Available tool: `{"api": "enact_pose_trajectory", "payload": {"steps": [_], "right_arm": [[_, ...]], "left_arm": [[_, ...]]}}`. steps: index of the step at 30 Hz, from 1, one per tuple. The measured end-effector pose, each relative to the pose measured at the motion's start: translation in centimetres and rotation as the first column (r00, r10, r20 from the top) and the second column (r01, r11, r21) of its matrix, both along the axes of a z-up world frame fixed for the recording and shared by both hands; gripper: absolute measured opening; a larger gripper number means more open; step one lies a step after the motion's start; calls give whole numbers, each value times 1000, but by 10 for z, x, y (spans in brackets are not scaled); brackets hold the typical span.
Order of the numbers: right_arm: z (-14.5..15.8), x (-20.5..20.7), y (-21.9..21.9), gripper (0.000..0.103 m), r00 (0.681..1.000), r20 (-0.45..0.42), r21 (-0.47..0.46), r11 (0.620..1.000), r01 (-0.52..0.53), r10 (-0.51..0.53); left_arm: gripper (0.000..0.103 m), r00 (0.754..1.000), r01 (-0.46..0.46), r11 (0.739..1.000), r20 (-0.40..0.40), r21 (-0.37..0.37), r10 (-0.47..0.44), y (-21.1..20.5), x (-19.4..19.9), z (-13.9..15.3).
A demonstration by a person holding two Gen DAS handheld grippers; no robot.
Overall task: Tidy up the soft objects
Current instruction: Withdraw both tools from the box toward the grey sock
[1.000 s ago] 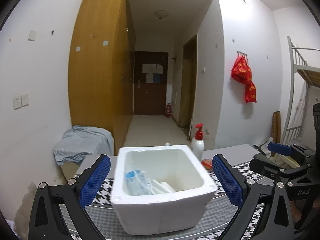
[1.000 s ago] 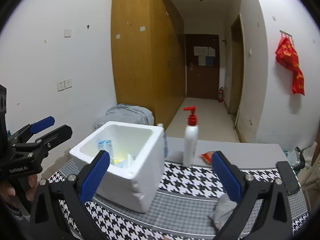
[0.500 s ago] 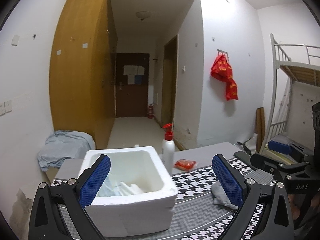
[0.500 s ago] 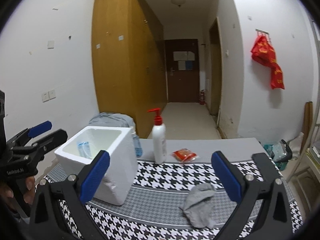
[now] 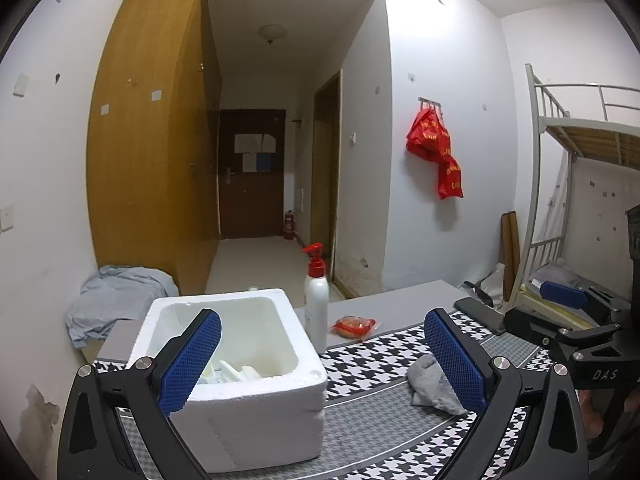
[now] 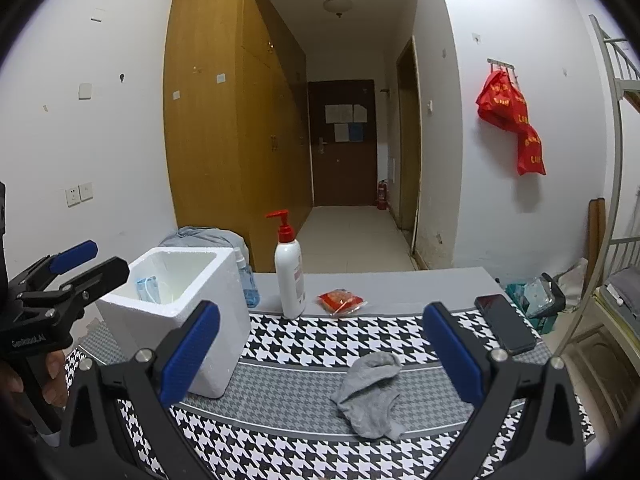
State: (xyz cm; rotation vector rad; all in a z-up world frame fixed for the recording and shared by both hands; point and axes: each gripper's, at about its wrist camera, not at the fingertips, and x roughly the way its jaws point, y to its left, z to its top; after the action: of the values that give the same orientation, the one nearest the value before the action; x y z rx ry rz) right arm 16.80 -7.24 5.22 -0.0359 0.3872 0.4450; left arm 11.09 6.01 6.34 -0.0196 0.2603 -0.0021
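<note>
A crumpled grey sock (image 6: 370, 394) lies on the houndstooth cloth (image 6: 320, 344); it also shows in the left wrist view (image 5: 430, 386). A white foam box (image 5: 240, 376) stands at the left and holds a blue-and-white packet (image 6: 146, 288) and white items; it also shows in the right wrist view (image 6: 180, 312). My right gripper (image 6: 320, 354) is open and empty, above and in front of the sock. My left gripper (image 5: 320, 354) is open and empty, in front of the box's right side. Each gripper shows at the edge of the other's view.
A white pump bottle with a red top (image 6: 289, 270) and a red snack packet (image 6: 340, 302) stand behind the cloth. A black phone (image 6: 504, 324) lies at the right. A small blue bottle (image 6: 246, 280) stands behind the box. A bunk bed frame (image 5: 560, 200) is at the right.
Both grippers have swung to the right. The box has shifted left in both views and the sock has come into fuller view. Both stay open.
</note>
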Motion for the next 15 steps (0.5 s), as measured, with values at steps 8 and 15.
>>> {"api": "enact_pose_trajectory", "payload": {"steps": [8,15], "right_arm": [[-18,-8,-6,103,1000,0,-7,1000,30,-30],[-34,-9,-13,103,999,-28,8,999,35,-35]], "left_arm": [[102,1000,11,1000,-5,-1,-11,-8,-4,-12],[102,1000,-1,1000,2,-24,1,-10,-17,-22]]}}
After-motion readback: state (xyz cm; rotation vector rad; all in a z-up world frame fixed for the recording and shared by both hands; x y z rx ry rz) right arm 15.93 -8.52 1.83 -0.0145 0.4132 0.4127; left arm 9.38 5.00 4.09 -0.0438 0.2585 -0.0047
